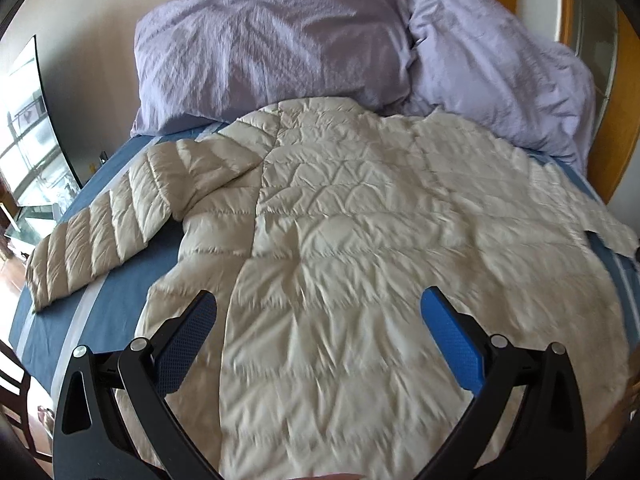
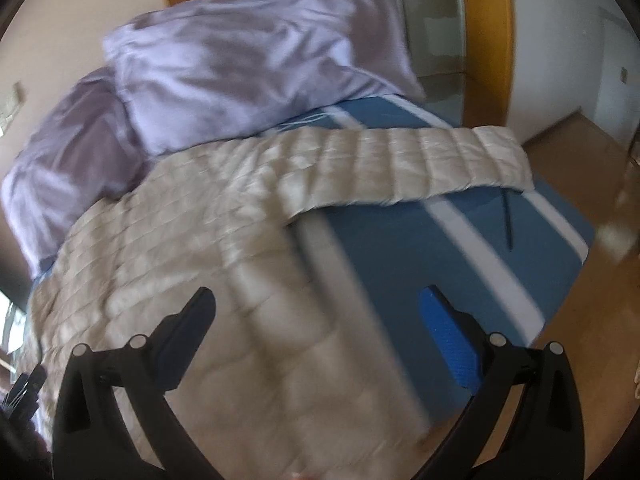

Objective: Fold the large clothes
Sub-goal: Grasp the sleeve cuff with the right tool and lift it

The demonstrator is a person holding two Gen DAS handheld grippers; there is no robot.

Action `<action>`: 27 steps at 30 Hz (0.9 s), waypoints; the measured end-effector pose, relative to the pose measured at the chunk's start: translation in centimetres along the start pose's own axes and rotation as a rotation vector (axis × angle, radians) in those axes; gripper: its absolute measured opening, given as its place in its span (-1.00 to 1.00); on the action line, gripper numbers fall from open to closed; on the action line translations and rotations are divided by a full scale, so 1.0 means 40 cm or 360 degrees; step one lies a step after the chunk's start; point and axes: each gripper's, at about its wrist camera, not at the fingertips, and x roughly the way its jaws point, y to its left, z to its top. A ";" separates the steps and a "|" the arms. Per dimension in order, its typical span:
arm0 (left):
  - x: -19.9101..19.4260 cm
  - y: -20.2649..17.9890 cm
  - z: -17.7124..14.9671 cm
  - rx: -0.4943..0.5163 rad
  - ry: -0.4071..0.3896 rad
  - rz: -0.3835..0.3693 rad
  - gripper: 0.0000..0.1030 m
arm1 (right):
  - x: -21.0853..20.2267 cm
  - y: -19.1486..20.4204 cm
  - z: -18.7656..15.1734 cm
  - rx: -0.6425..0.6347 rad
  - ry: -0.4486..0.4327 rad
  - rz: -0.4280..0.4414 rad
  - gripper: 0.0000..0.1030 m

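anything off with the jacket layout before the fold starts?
Mostly fine: the puffer jacket lies spread flat on the bed. One oddity: its right sleeve runs out to the mattress edge, cuff overhanging.

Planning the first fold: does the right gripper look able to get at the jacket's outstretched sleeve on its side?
Probably yes: the right gripper is open, and the sleeve lies flat and uncovered ahead on the bed.

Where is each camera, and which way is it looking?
Left wrist: sits on the left gripper, looks along its open fingers at the jacket spread on the bed, toward the pillows.
Right wrist: sits on the right gripper, fingers open, looks over the jacket's sleeve toward the floor.
Both show the jacket, bed and pillows; no hands are clearly visible.
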 end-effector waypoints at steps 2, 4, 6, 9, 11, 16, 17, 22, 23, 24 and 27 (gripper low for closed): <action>0.042 0.006 0.011 -0.0001 0.0021 0.0040 0.97 | 0.043 -0.042 0.042 0.0015 -0.0016 -0.0101 0.96; 0.080 0.011 0.019 0.0004 0.0032 0.0098 0.97 | 0.082 -0.093 0.084 0.0052 -0.0050 -0.0188 0.96; 0.109 0.013 0.021 0.0015 0.0045 0.0158 0.97 | 0.117 -0.151 0.121 0.0106 -0.0082 -0.0276 0.96; 0.142 0.019 0.013 0.0021 0.0074 0.0200 0.97 | 0.168 -0.249 0.177 0.0243 -0.0075 -0.0352 0.96; 0.157 0.021 0.008 0.0021 0.0097 0.0187 0.97 | 0.202 -0.323 0.207 0.0380 -0.0067 -0.0390 0.96; 0.185 0.029 0.005 0.0014 0.0169 0.0164 0.97 | 0.262 -0.439 0.225 0.0574 -0.0029 -0.0495 0.69; 0.190 0.030 0.004 0.0010 0.0183 0.0158 0.97 | 0.276 -0.459 0.224 0.0606 -0.0007 -0.0503 0.64; 0.199 0.035 0.003 -0.0004 0.0214 0.0133 0.97 | 0.309 -0.495 0.213 0.0671 0.0021 -0.0511 0.33; 0.199 0.037 0.003 -0.0009 0.0217 0.0128 0.97 | 0.309 -0.494 0.211 0.0657 0.0028 -0.0528 0.27; 0.199 0.038 0.003 -0.0016 0.0220 0.0122 0.97 | 0.311 -0.489 0.211 0.0627 0.0022 -0.0569 0.12; 0.200 0.043 0.002 -0.0035 0.0227 0.0104 0.97 | 0.311 -0.479 0.209 0.0573 0.0005 -0.0571 -0.48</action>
